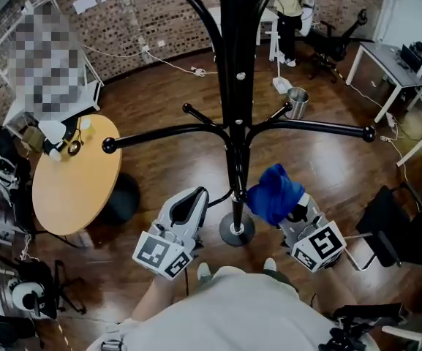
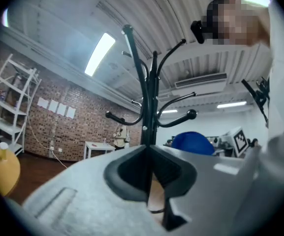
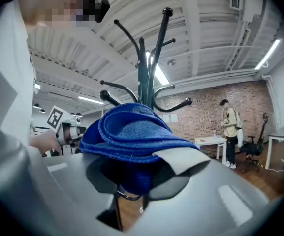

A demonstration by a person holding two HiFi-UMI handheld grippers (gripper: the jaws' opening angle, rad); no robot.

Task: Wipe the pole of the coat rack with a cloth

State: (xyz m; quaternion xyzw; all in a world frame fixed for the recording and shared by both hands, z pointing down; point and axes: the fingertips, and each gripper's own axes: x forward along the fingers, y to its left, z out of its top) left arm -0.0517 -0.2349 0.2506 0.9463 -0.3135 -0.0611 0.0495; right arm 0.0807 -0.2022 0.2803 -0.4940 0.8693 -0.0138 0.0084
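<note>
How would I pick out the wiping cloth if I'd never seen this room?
Find the tall black coat rack standing mid-room on the dark wooden floor. Low beside its pole, on the right, the right gripper clamps a bunched cloth, the only bright blue thing nearby.

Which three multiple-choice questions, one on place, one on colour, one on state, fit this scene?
1. In the head view, the round table stands on which side of the coat rack? A left B right C behind
2. Colour of the cloth? A red B blue C white
3. The left gripper is A wide open B shut on the cloth C shut, empty
Answers: A, the round table lies left of the coat rack; B, the right gripper holds a blue cloth; C, the left gripper's jaws meet with nothing between.
</note>
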